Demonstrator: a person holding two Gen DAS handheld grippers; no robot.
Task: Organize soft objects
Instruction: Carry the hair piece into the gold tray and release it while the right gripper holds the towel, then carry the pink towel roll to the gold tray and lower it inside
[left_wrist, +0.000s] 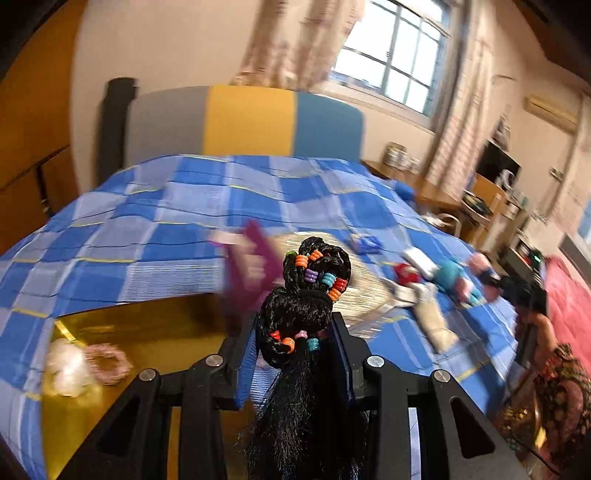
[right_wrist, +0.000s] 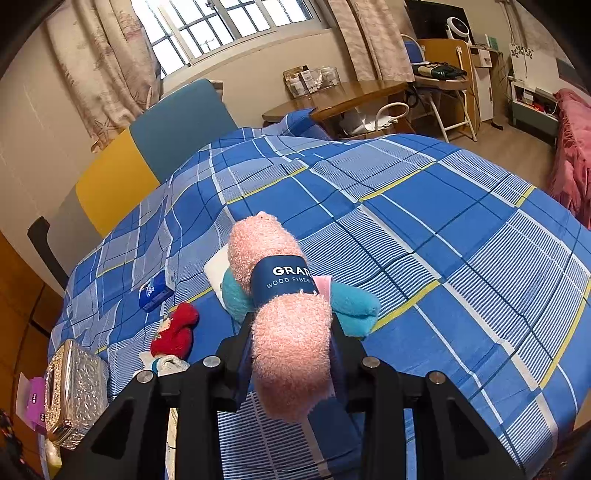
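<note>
Both grippers hold soft items over the blue checked bedspread (right_wrist: 424, 229).
The right gripper (right_wrist: 291, 332) is clamped on a fluffy pink rolled towel (right_wrist: 280, 295) with a navy paper band; the left gripper (left_wrist: 299, 332) grips a black braided hairpiece with coloured beads (left_wrist: 310, 295) above the bed edge.
</note>
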